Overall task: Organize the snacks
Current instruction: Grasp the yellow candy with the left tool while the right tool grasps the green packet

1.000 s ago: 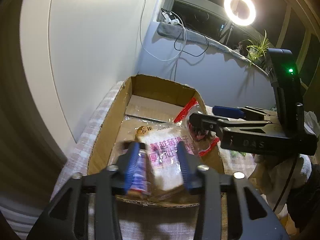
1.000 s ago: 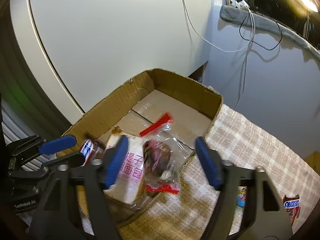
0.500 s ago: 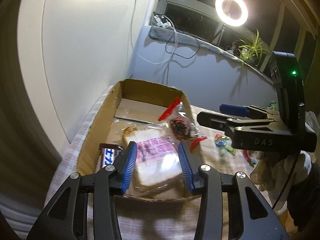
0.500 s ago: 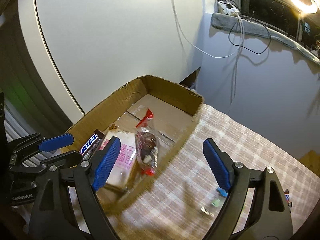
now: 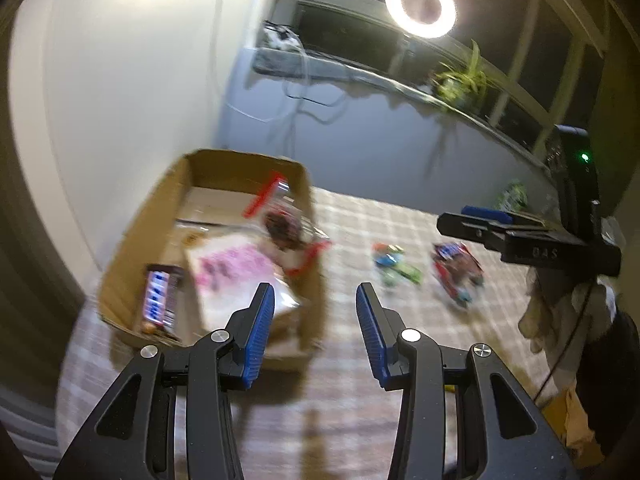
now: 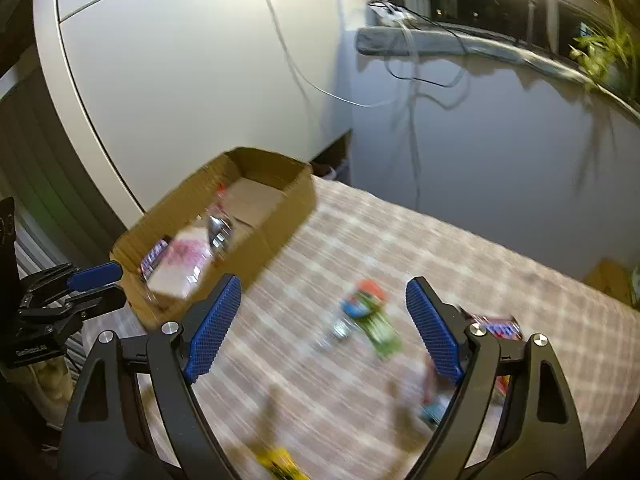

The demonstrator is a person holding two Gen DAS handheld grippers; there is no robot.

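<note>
A cardboard box (image 5: 312, 240) stands at the left of the checked tablecloth. In it lie a chocolate bar (image 5: 160, 296), a pink-printed bread packet (image 5: 236, 276) and a clear bag with red ends (image 5: 284, 228). My left gripper (image 5: 316, 336) hovers open and empty over the box's near right corner. My right gripper (image 6: 324, 332) is open wide and empty above the cloth, right of the box (image 6: 280, 216). A green, blue and orange snack (image 6: 368, 316) lies beyond its fingers, blurred. A red bar (image 6: 496, 326) lies behind the right finger.
More loose packets lie on the cloth: a red and blue one (image 5: 456, 270), a yellow one (image 6: 280, 464) near the front edge. A white cabinet and a grey wall stand behind the box. Cables, a ring light (image 5: 420, 4) and a plant sit on the sill.
Both grippers have drawn back from the box and swung right, so the loose snacks on the cloth came into view. The right jaws have widened. The clear bag now lies in the box.
</note>
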